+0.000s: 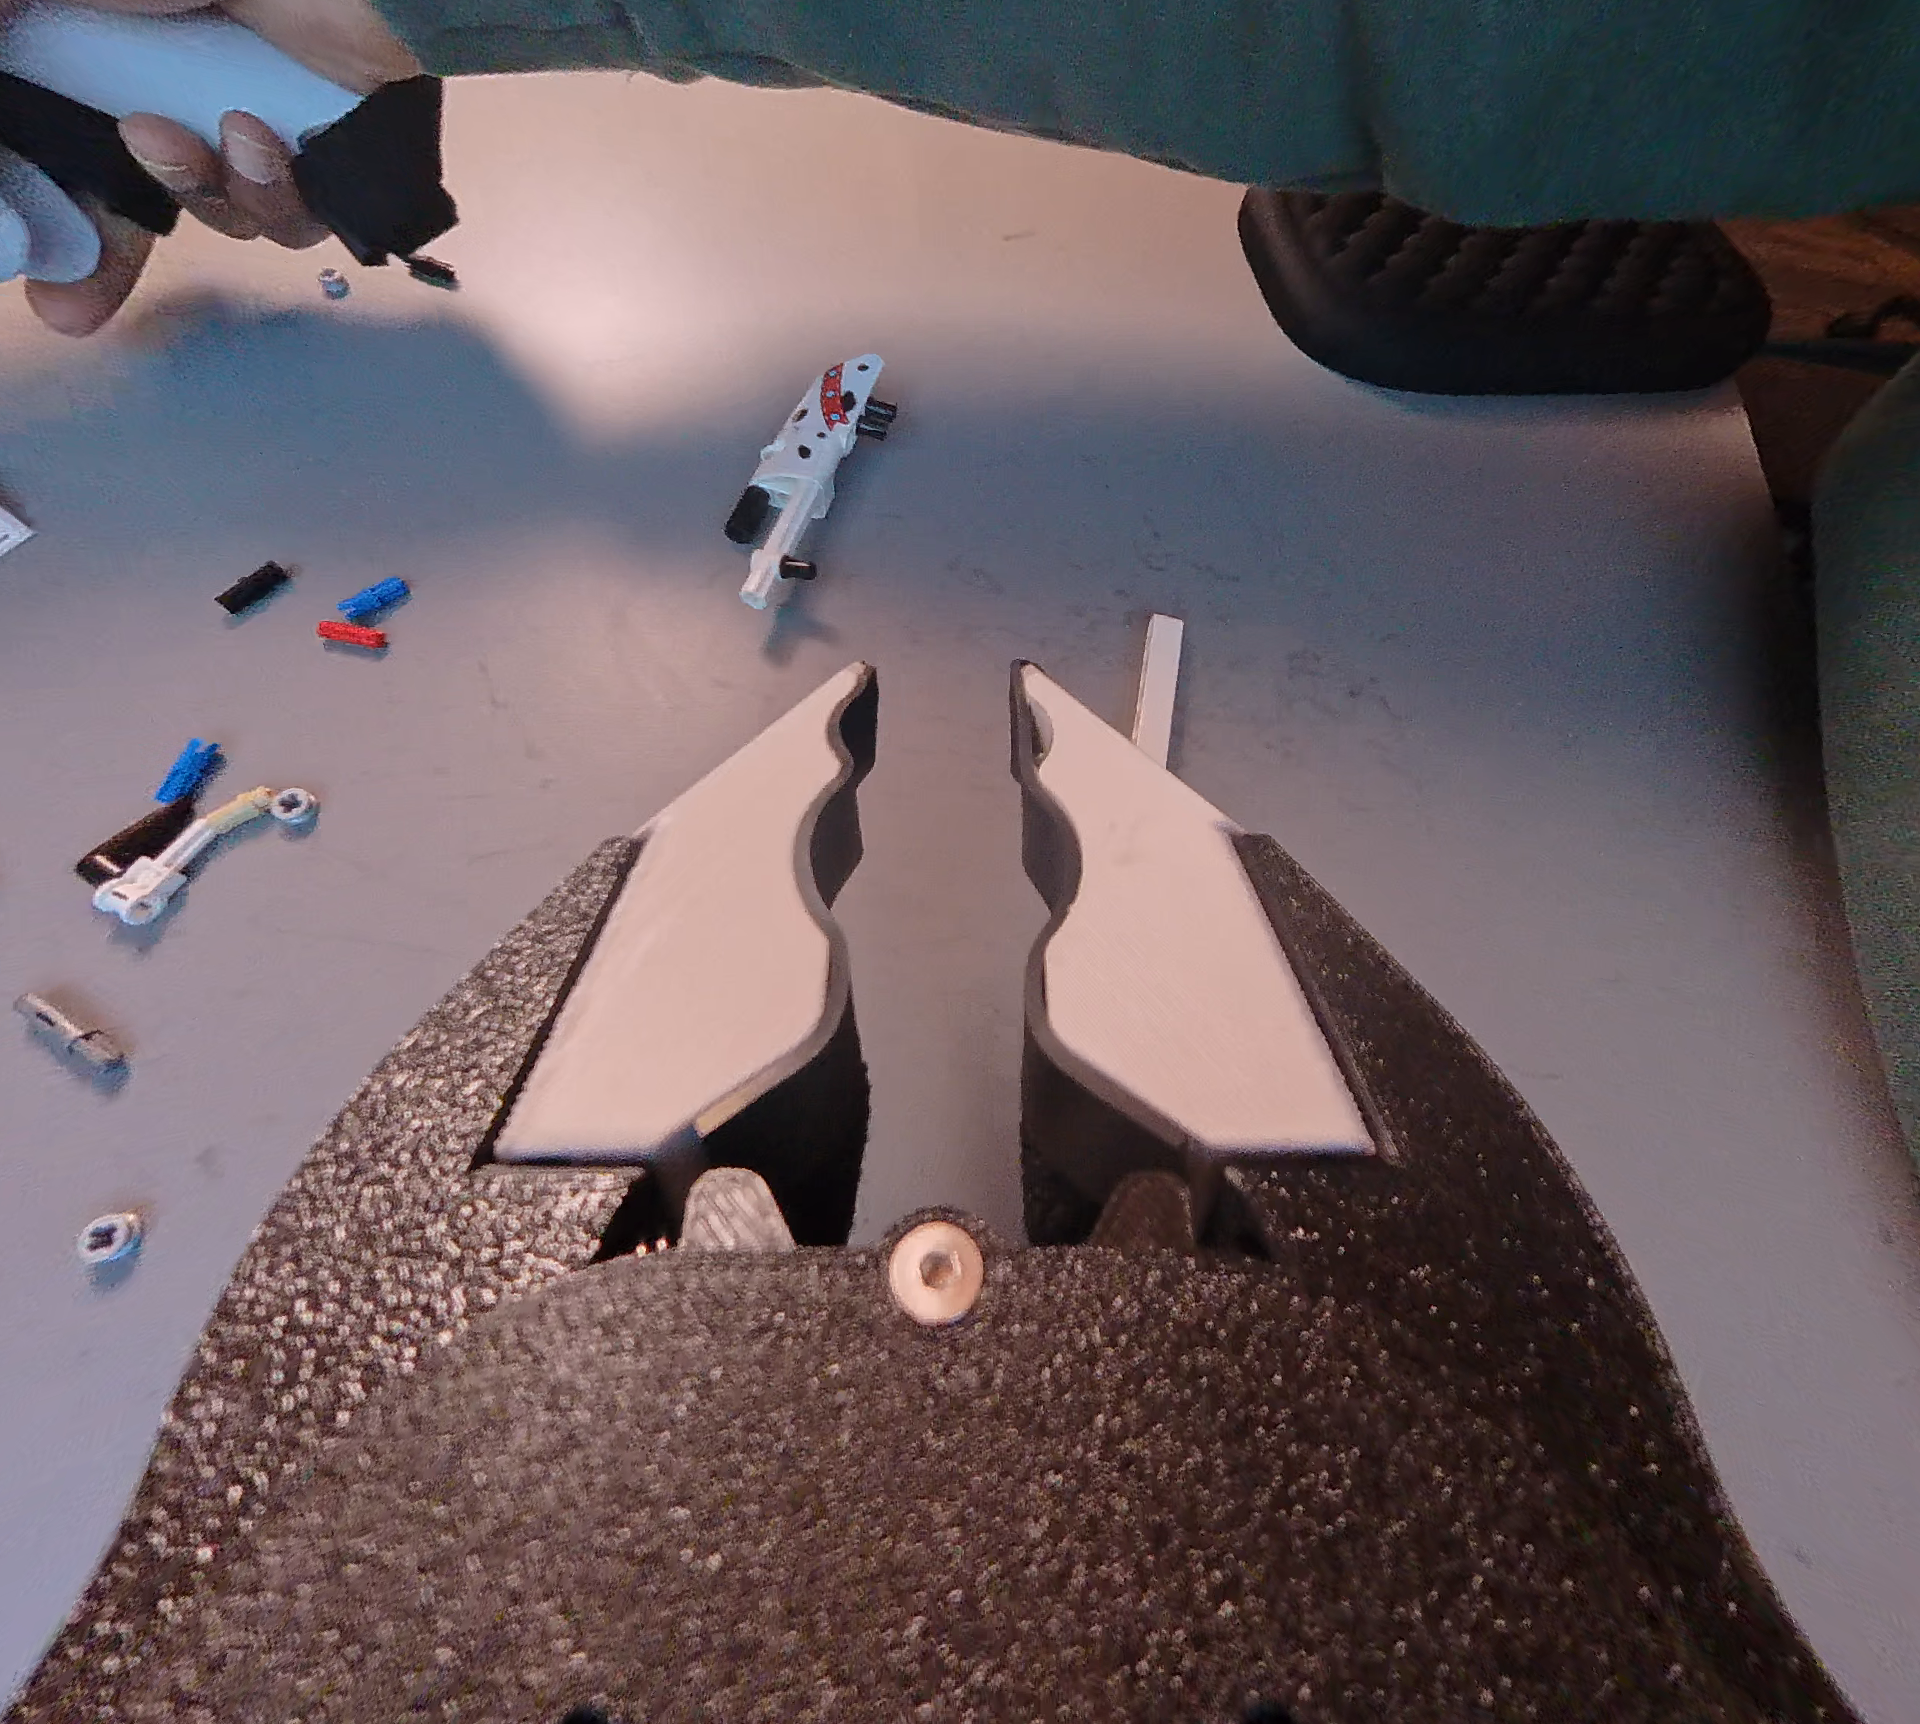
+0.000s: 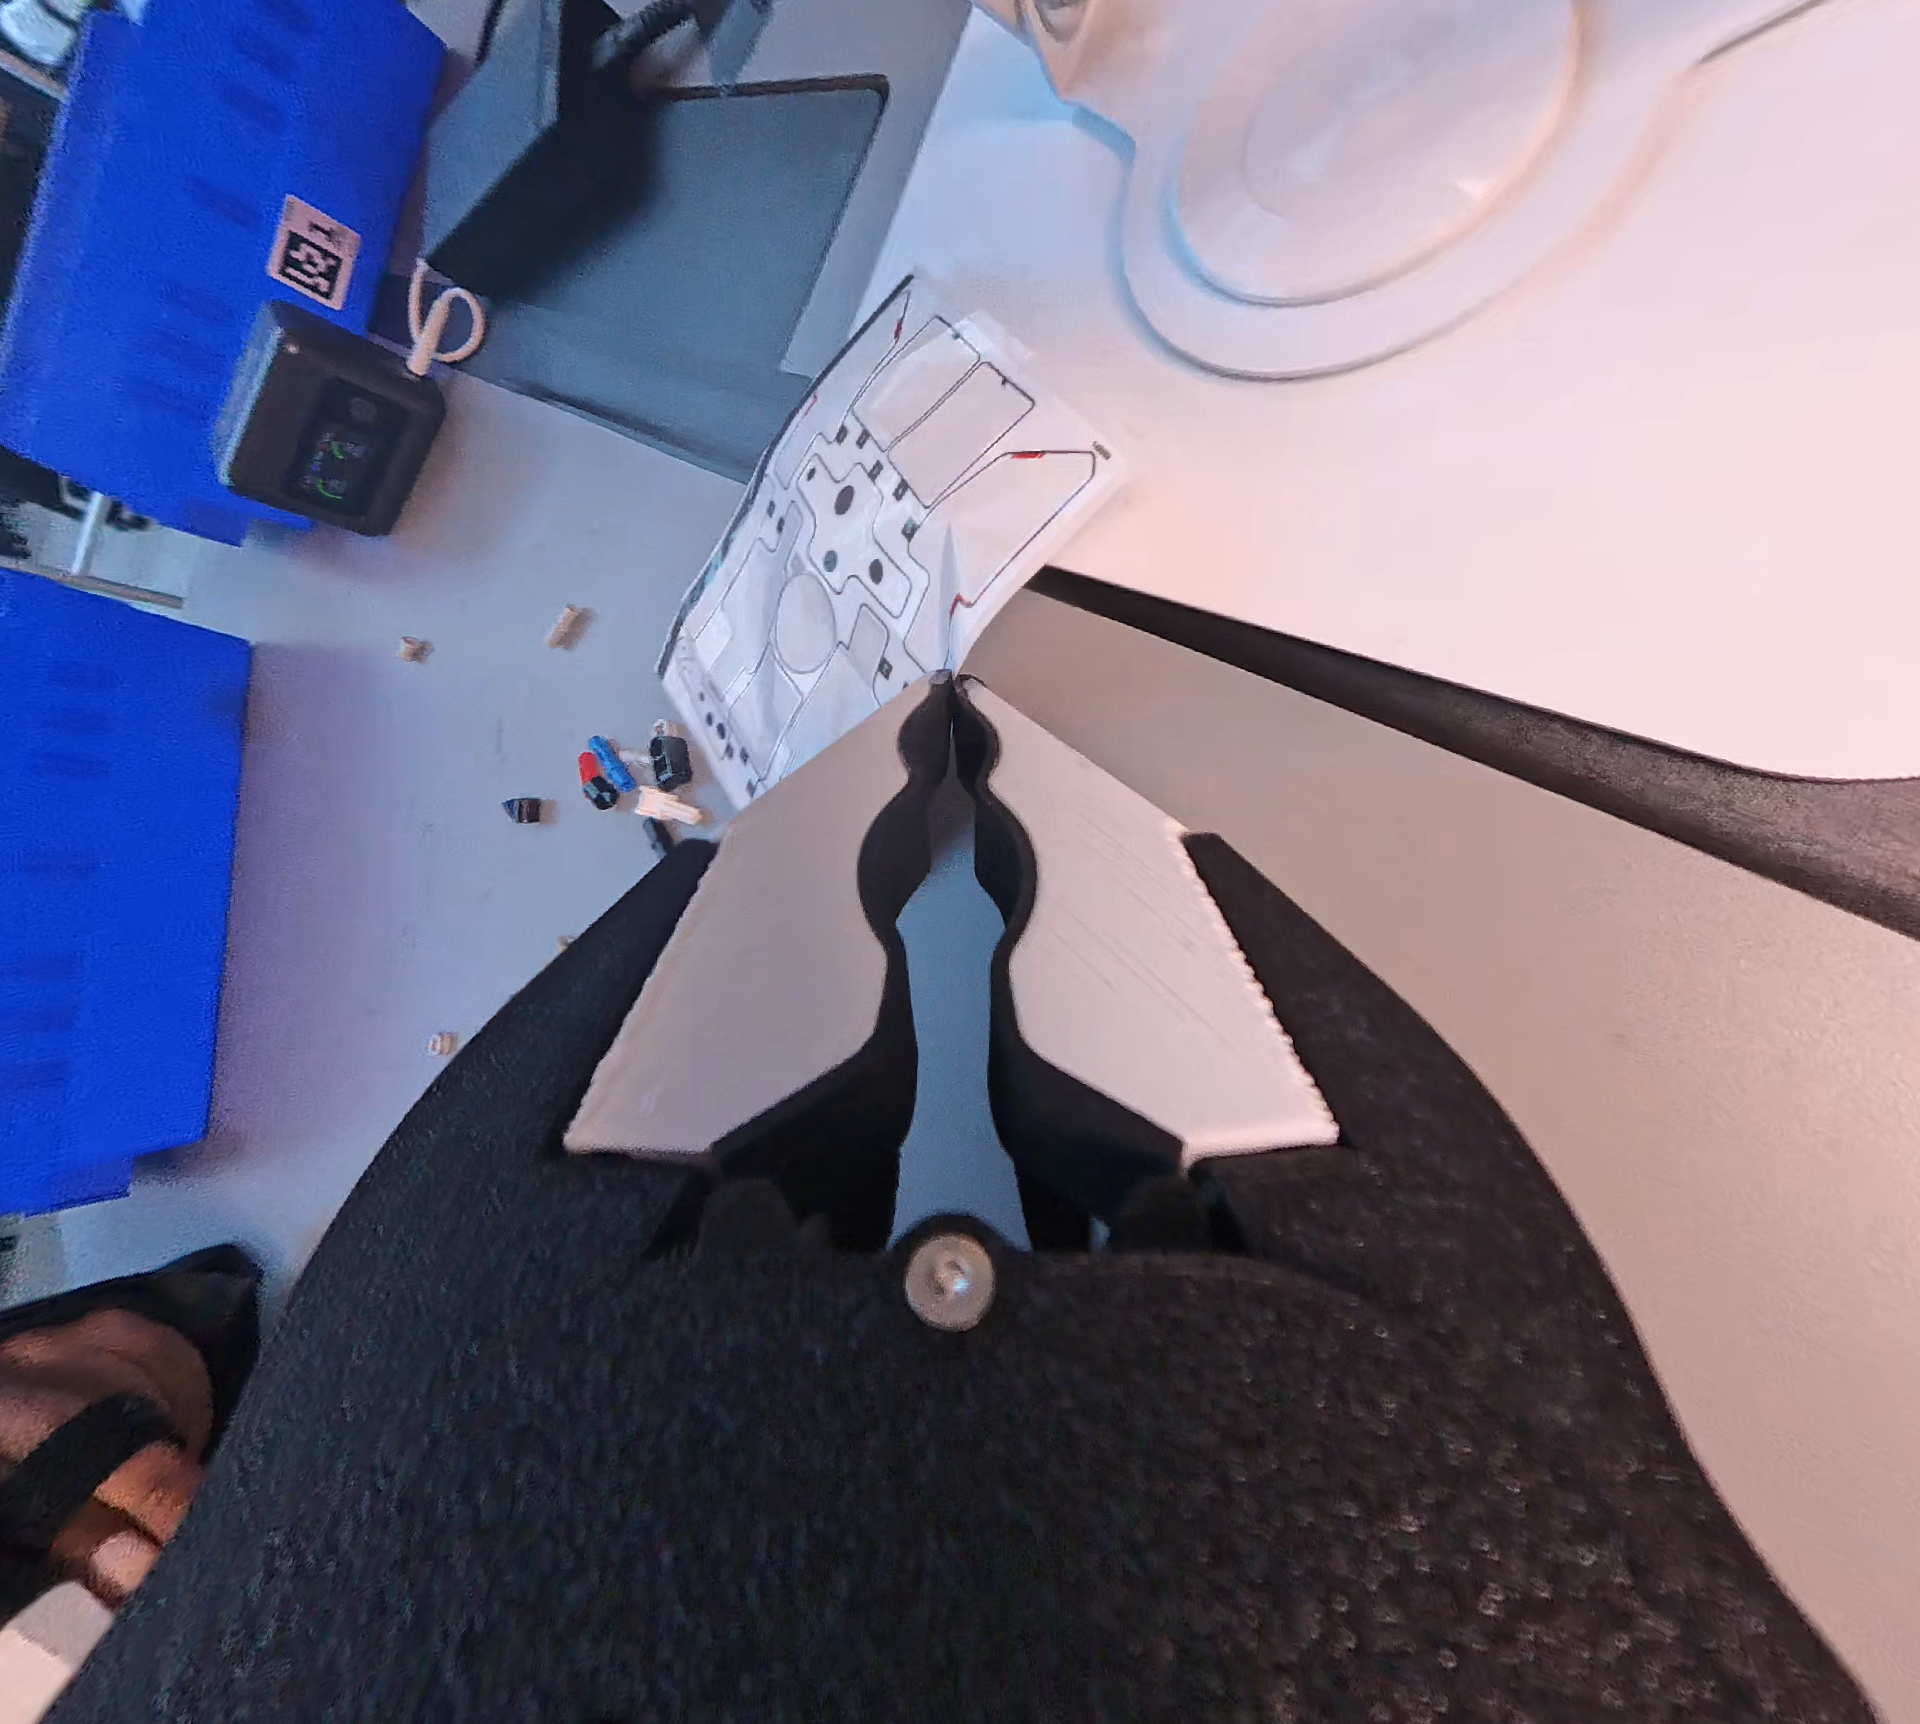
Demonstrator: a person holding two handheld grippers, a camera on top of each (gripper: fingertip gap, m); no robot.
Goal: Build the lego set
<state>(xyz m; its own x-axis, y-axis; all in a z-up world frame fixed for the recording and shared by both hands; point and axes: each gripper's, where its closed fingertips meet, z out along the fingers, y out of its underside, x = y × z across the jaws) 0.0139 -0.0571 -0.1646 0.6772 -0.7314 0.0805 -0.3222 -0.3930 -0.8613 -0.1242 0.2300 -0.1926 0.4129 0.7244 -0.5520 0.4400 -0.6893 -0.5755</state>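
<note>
I think I am between steps, getting ready to pick the next piece: my left gripper (image 1: 943, 672) hangs with its jaws apart and empty over the grey table (image 1: 1351, 843), pointing at the small white spotted lego build with black pegs (image 1: 805, 474) in the middle of the frame, so next I should lower and close gently on it. My right gripper (image 2: 951, 687) has its tips pressed together, and I cannot tell if something tiny is pinched there. Only the left view shows the build and the loose blue pin (image 1: 372, 599) and red pin (image 1: 351, 633) at left; only the right view shows the white paper sheet with line drawings (image 2: 883, 531) in the middle and the blue bins (image 2: 208, 147) at upper left.
</note>
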